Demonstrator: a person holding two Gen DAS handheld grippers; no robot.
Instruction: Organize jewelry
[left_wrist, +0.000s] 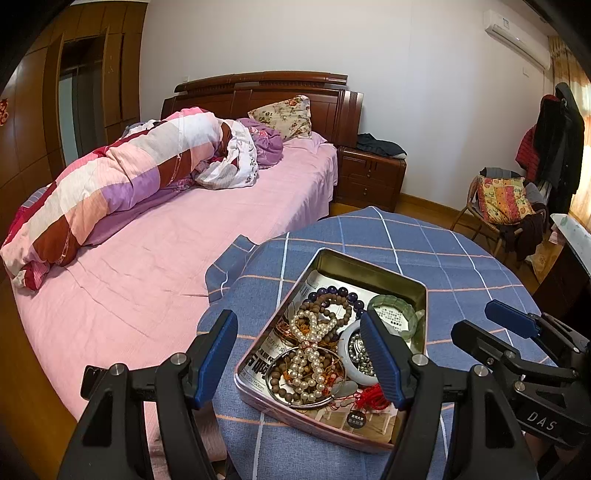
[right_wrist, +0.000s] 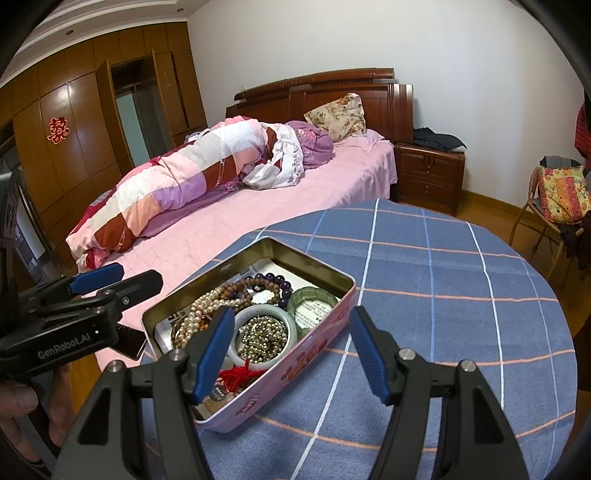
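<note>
Jewelry's all piled in the pink tin (right_wrist: 295, 354) on the counter (right_wrist: 461, 295) w/ the blue plaid cloth, right next to the bed (left_wrist: 147, 266). Pearl strand (left_wrist: 308, 354), wooden beads (left_wrist: 328, 301), purple beads (right_wrist: 275, 282), green bangle (right_wrist: 312, 297), white bangle (right_wrist: 291, 325) w/ metallic beads (right_wrist: 264, 334) inside, red tassel (right_wrist: 238, 374), all overlapping. Could be sorted-into-tin already or waiting to be pulled out, can't tell tbh.

Left gripper (left_wrist: 299, 358) is wide open, holding nothing, hovering over the tin's near-left part. Right gripper (right_wrist: 291, 354) also spread wide, empty, straddling the tin's right wall.

What could go wrong imo: strands are tangled, so grabbing the pearls prob drags the wooden beads + thin wire bangle (left_wrist: 306, 376) along. Bangles are smooth and hard, easy to squirt out of the pads. Tin's light and sits near the counter edge, so a snag could slide it toward the bed.
</note>
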